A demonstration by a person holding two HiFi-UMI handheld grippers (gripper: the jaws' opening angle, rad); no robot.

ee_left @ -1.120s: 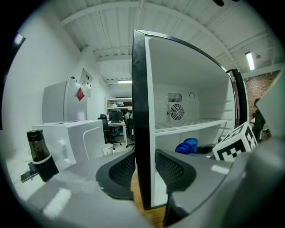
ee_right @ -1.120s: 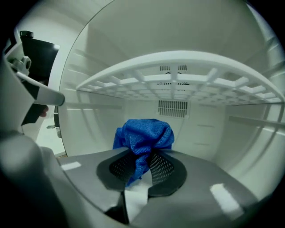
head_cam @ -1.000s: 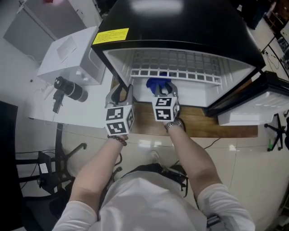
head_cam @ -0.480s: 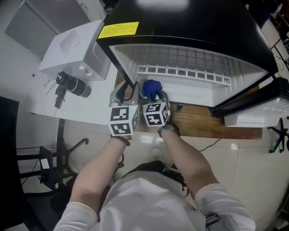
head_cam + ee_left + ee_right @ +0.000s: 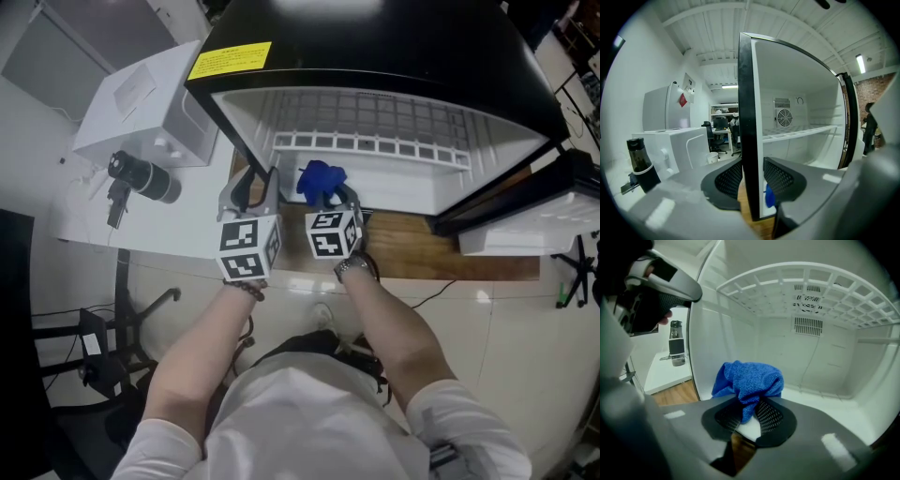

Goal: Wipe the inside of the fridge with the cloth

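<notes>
Left gripper clamps the fridge side wall. Right gripper pinches the blue cloth by a fold, at seven o'clock of the fridge floor. We judge the bunched cloth may drag loose if pressed hard.

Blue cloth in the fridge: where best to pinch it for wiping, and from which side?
Pinch a bunched fold at the near lower edge of the blue cloth, coming from the open front of the fridge, as the right hand-held gripper does. It's a crumpled heap, so a fold gives thickness to clamp, and the bulk probably sits ahead to wipe.
</notes>
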